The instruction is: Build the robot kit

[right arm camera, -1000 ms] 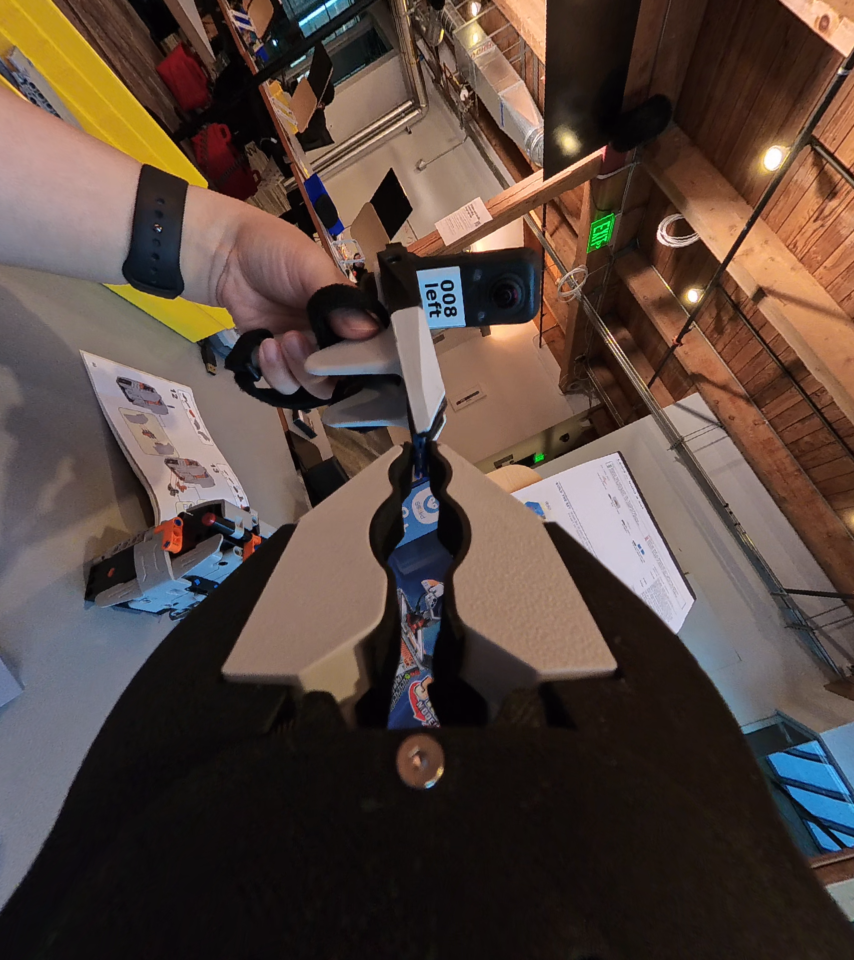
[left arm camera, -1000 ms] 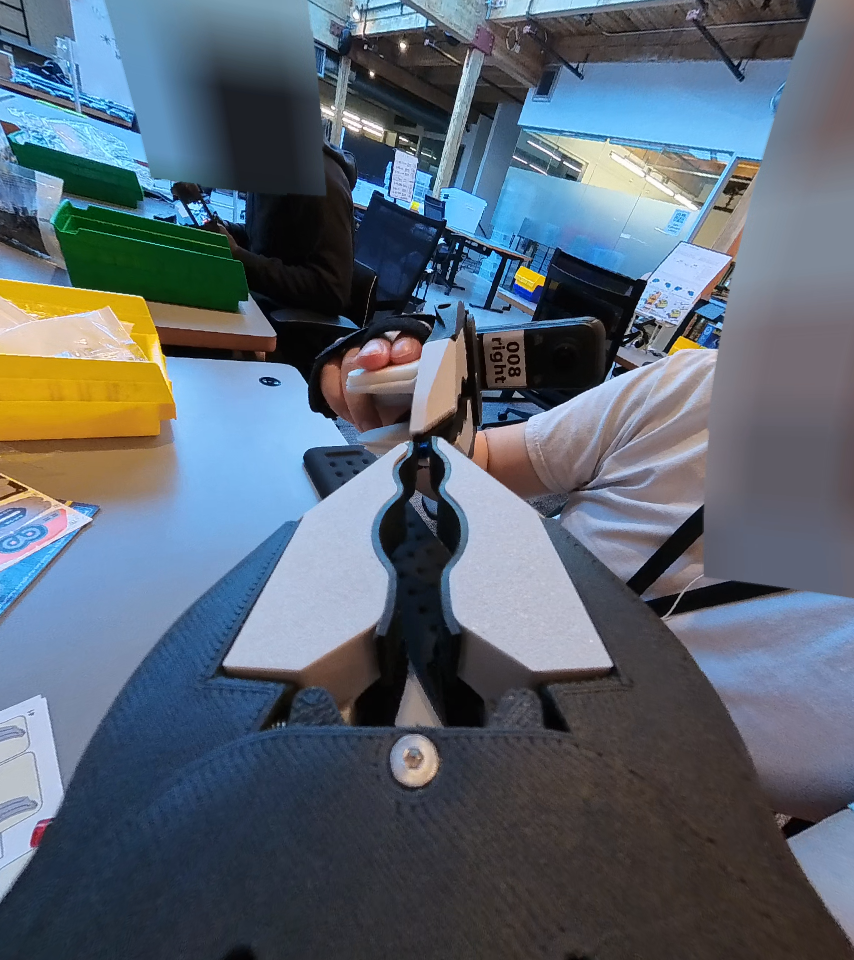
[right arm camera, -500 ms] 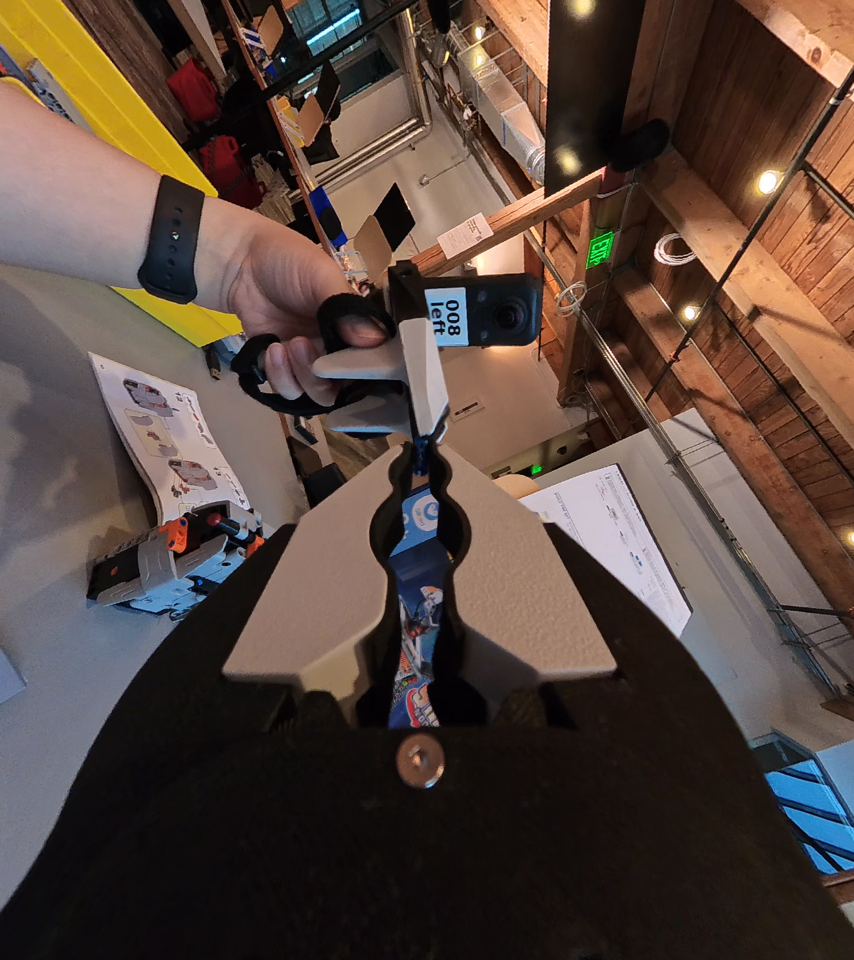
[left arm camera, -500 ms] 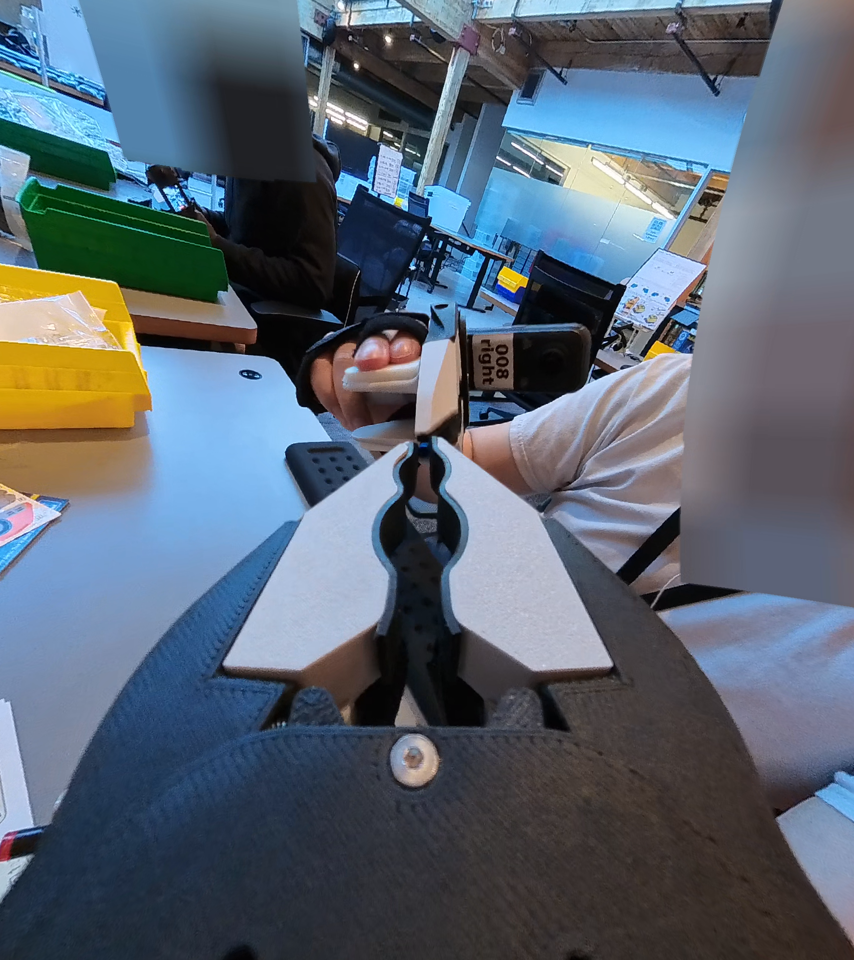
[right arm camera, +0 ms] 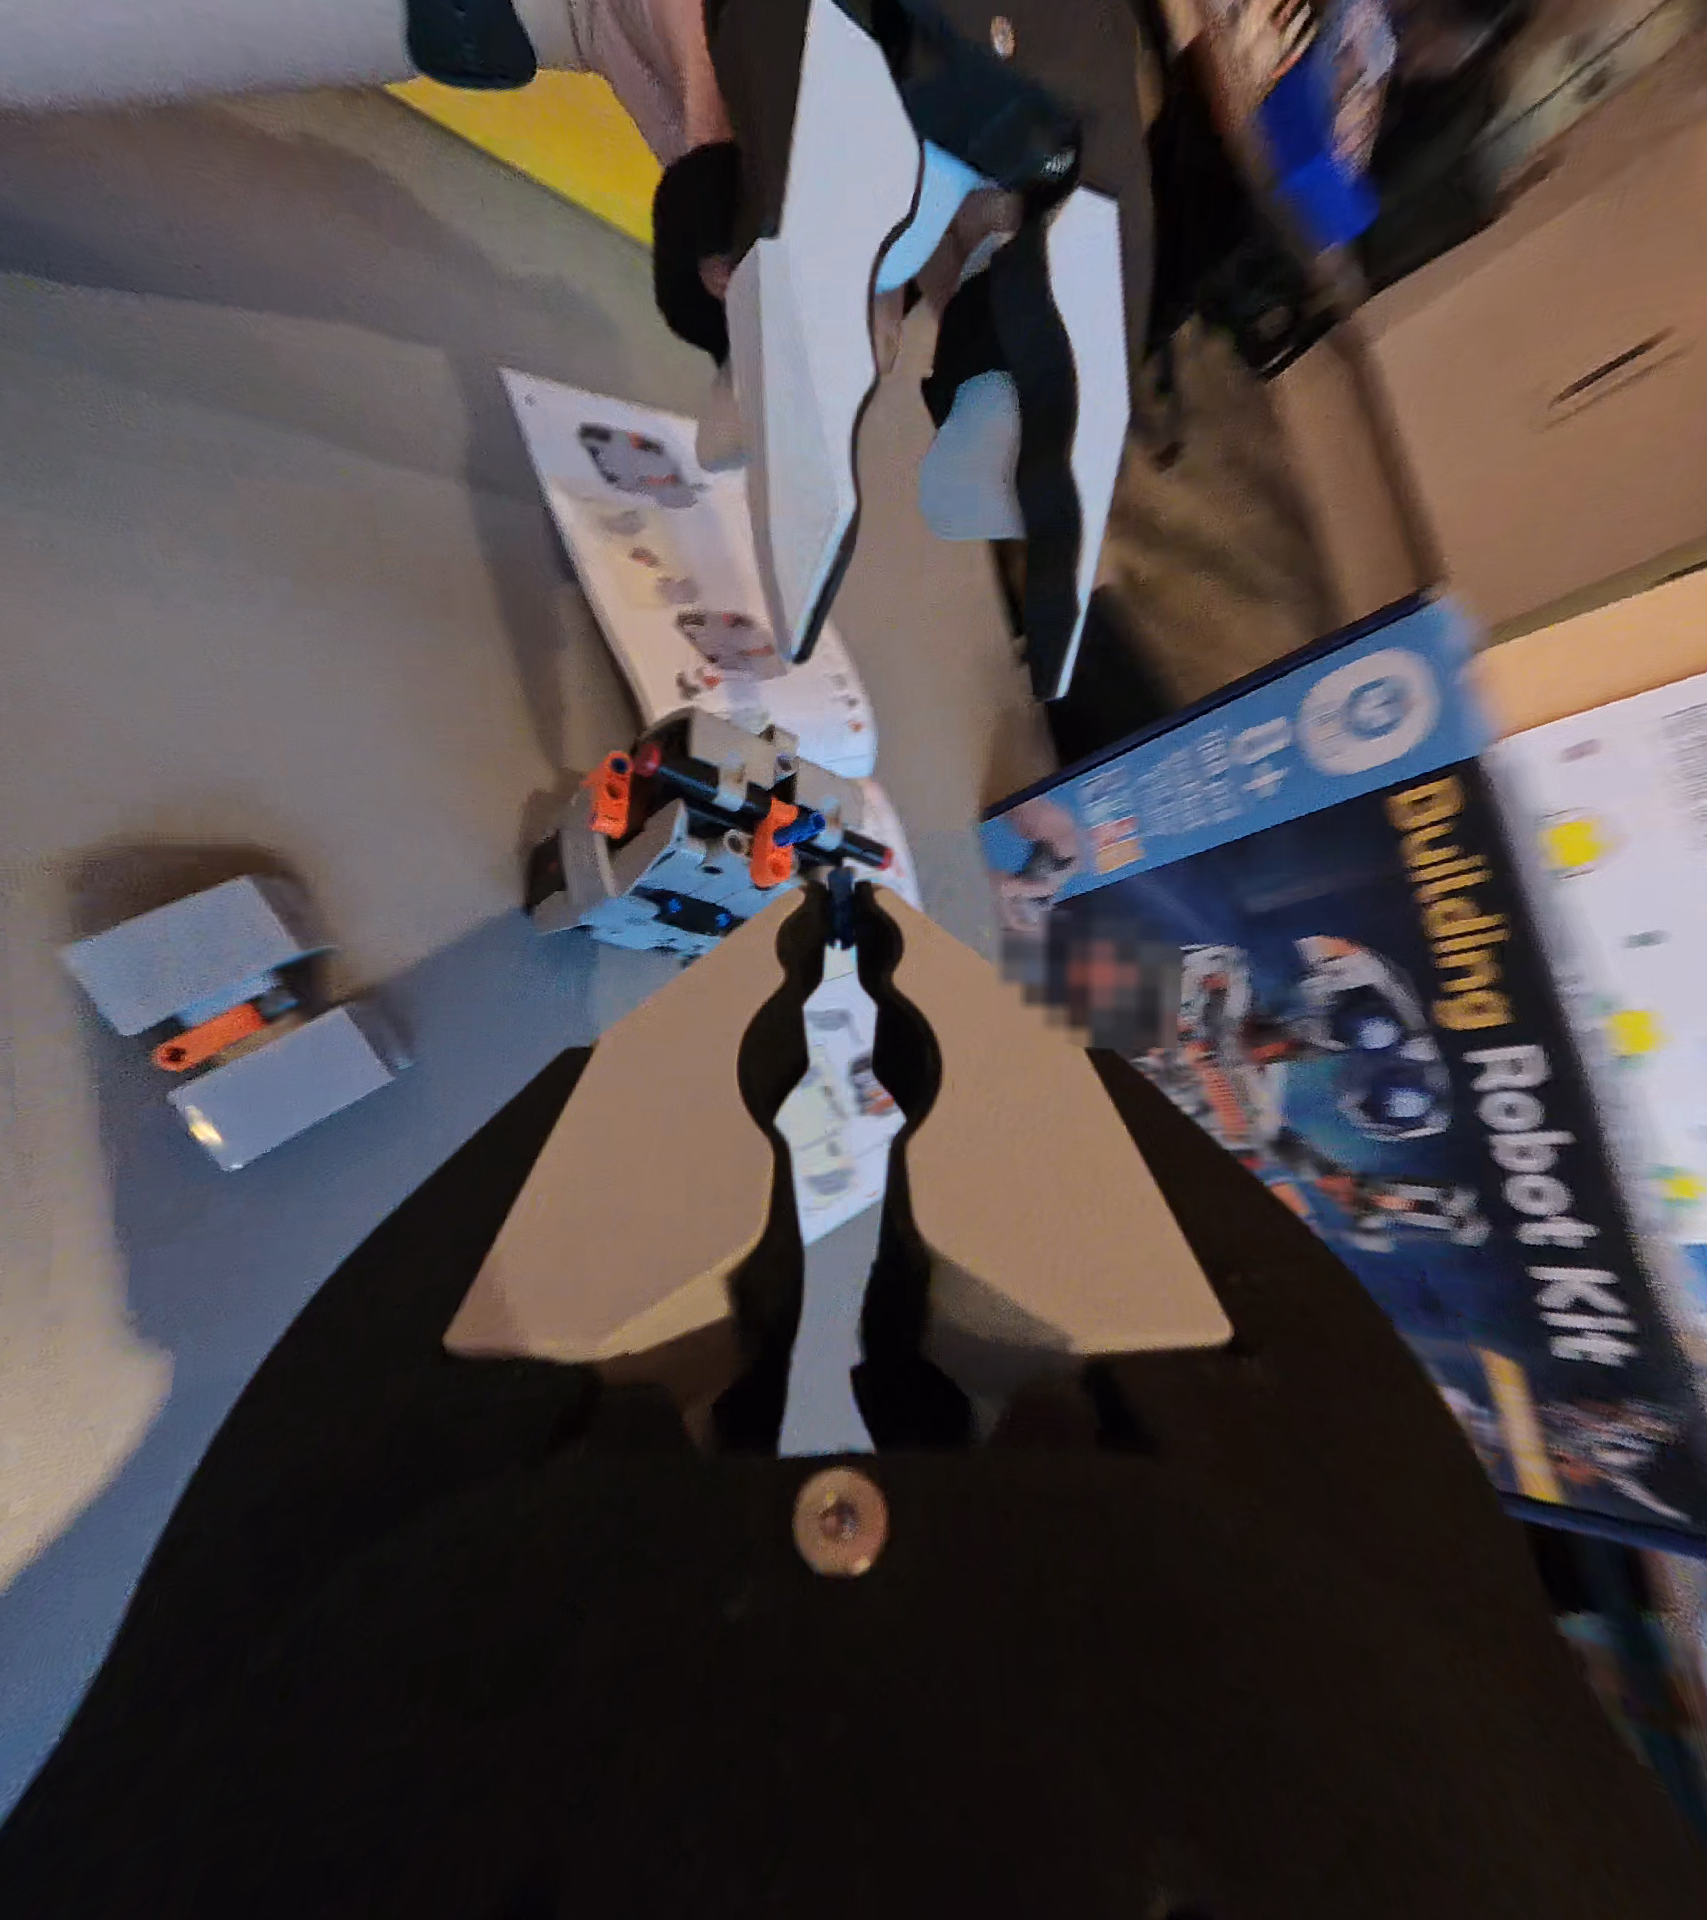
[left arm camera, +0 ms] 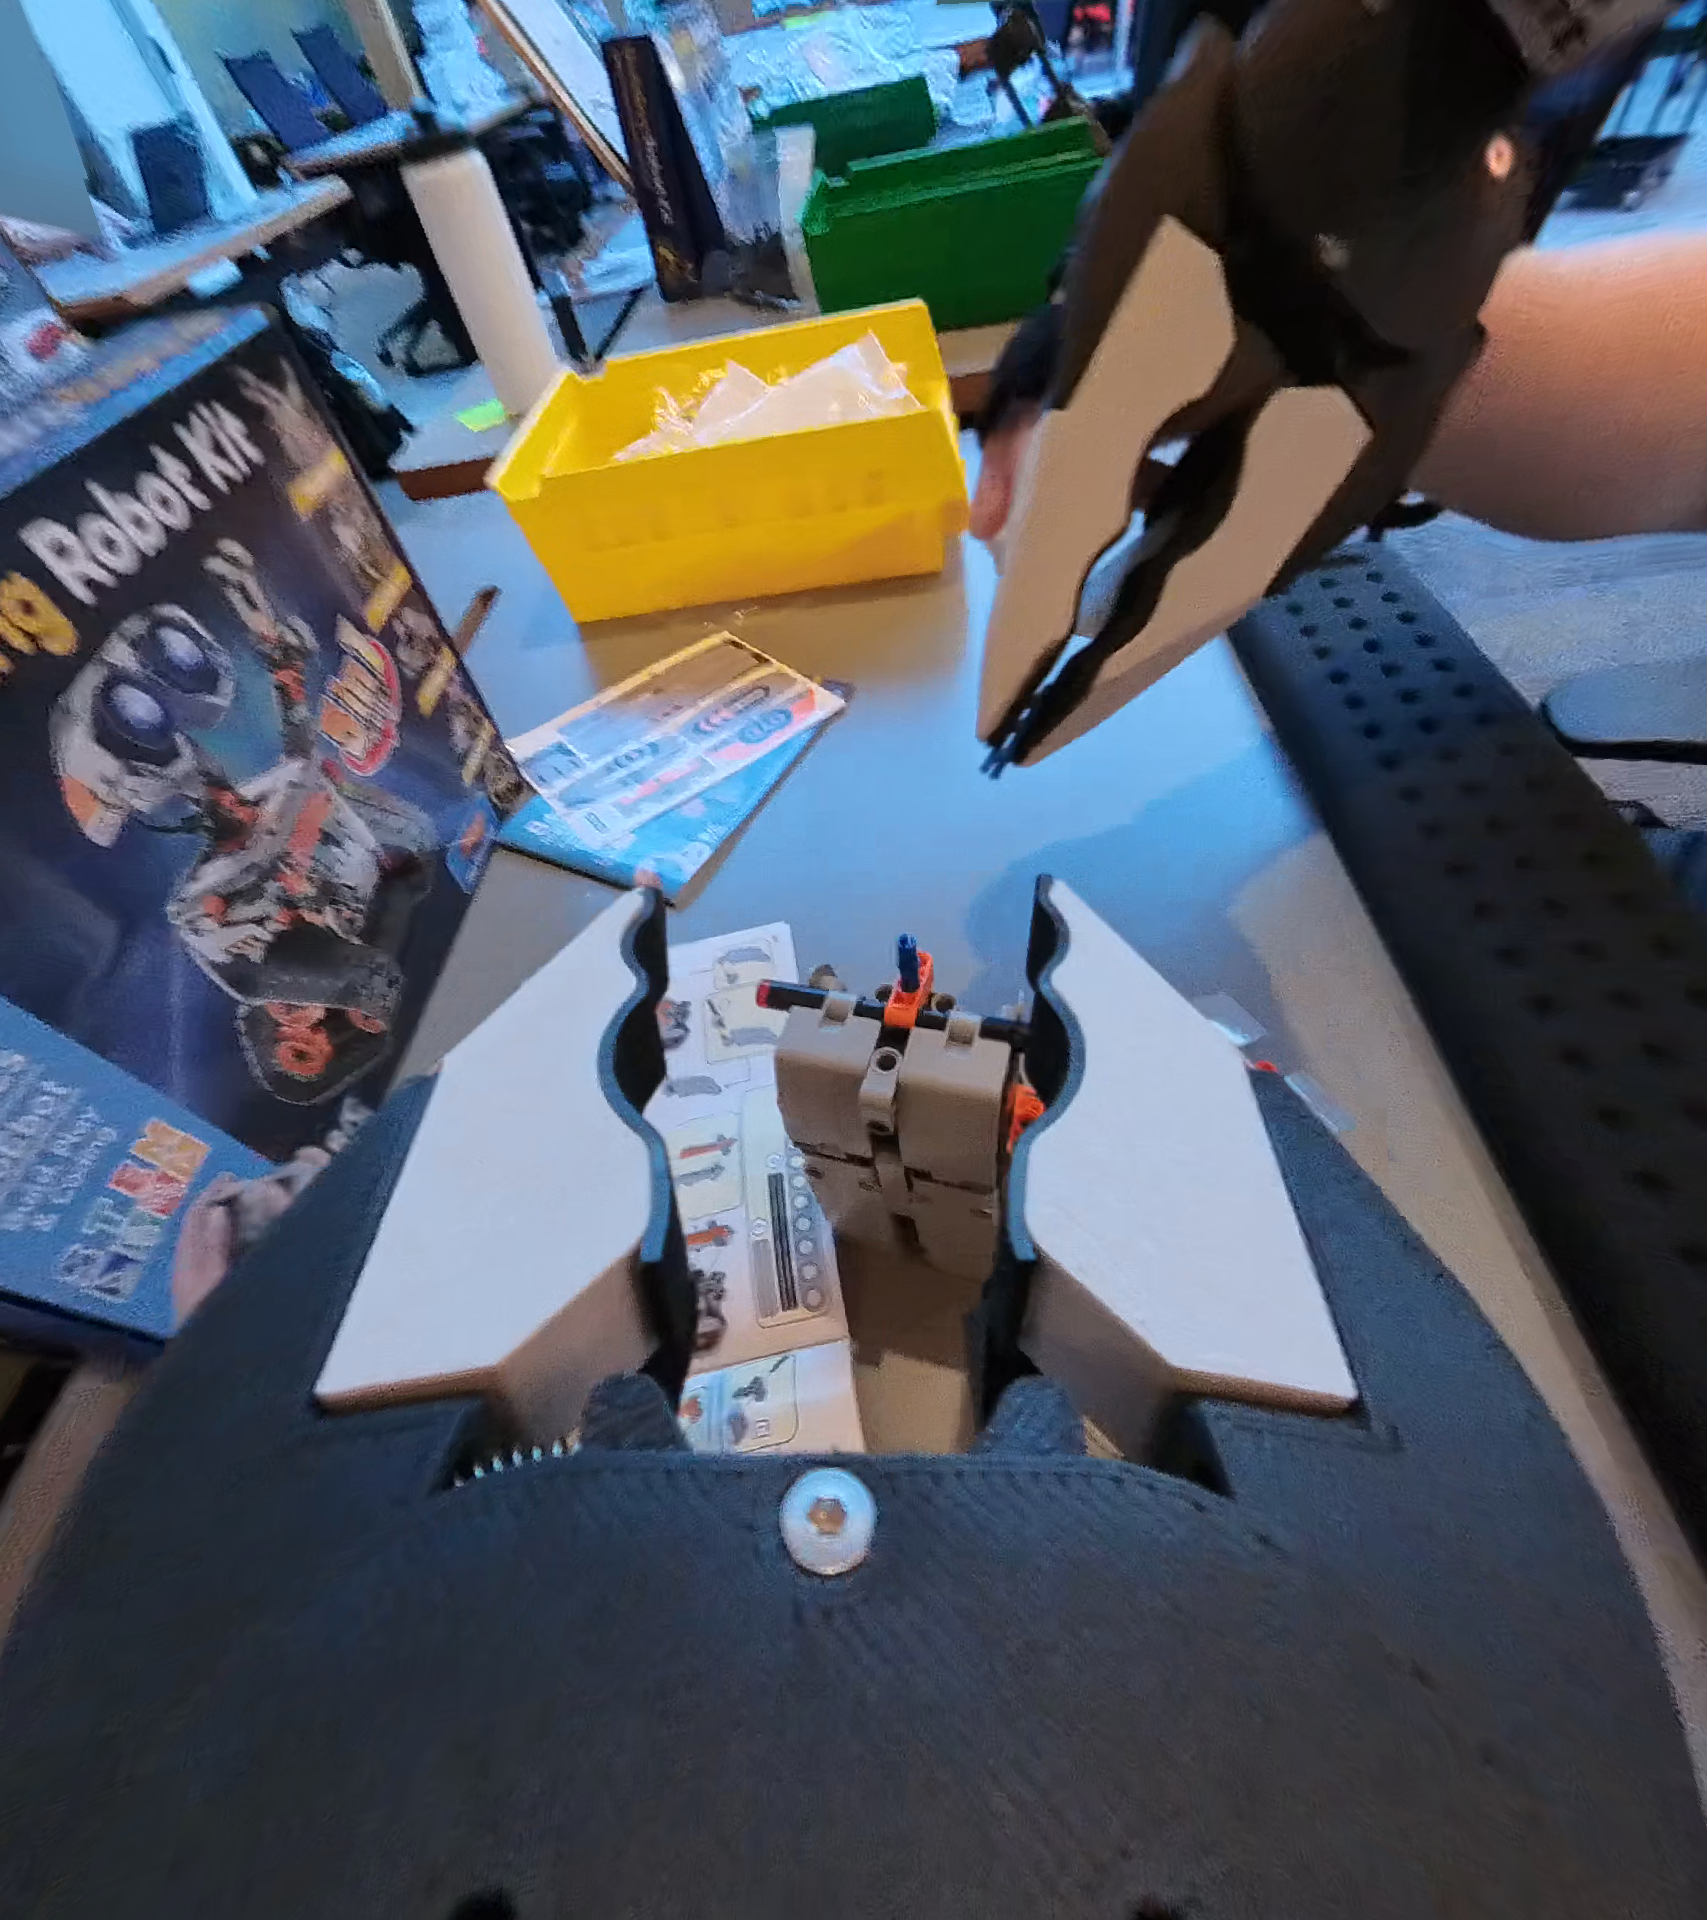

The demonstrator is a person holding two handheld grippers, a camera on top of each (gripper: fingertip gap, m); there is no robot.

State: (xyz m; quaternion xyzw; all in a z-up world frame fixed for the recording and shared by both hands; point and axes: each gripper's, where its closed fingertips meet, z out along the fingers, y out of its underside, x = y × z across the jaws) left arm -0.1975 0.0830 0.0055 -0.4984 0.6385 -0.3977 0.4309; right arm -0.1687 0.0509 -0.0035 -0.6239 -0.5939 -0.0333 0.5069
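A grey brick assembly [left arm camera: 896, 1101] with a black axle and orange and blue connectors lies on the grey table on an instruction sheet [left arm camera: 735, 1039]. My left gripper [left arm camera: 844, 904] is open, and the assembly shows between its fingers. I cannot tell whether they touch it. The assembly also shows in the right wrist view [right arm camera: 683, 831]. My right gripper [right arm camera: 838, 904] is shut on a small dark blue pin [right arm camera: 841, 914], right beside the axle's end. It hangs shut at the upper right in the left wrist view [left arm camera: 1000, 753]. The open left gripper [right arm camera: 932, 665] hovers over the sheet.
A dark blue kit box [left arm camera: 163, 779] stands at the left. A yellow bin [left arm camera: 745, 499] with plastic bags, green bins [left arm camera: 942, 229] and a white bottle [left arm camera: 480, 260] are behind. A booklet [left arm camera: 672, 748] lies mid-table. A grey part with an orange piece [right arm camera: 225, 1018] lies apart. A black perforated armrest [left arm camera: 1555, 987] lines the right. Spacing between my two grippers at the tips: around 6 centimeters. From either gripper's tips it is about 25 centimeters to the black perforated armrest [left arm camera: 1555, 987].
Both grippers were tip to tip in the air and have swung down toward the table. The left gripper has opened over the assembly. The right stays shut on the blue pin.
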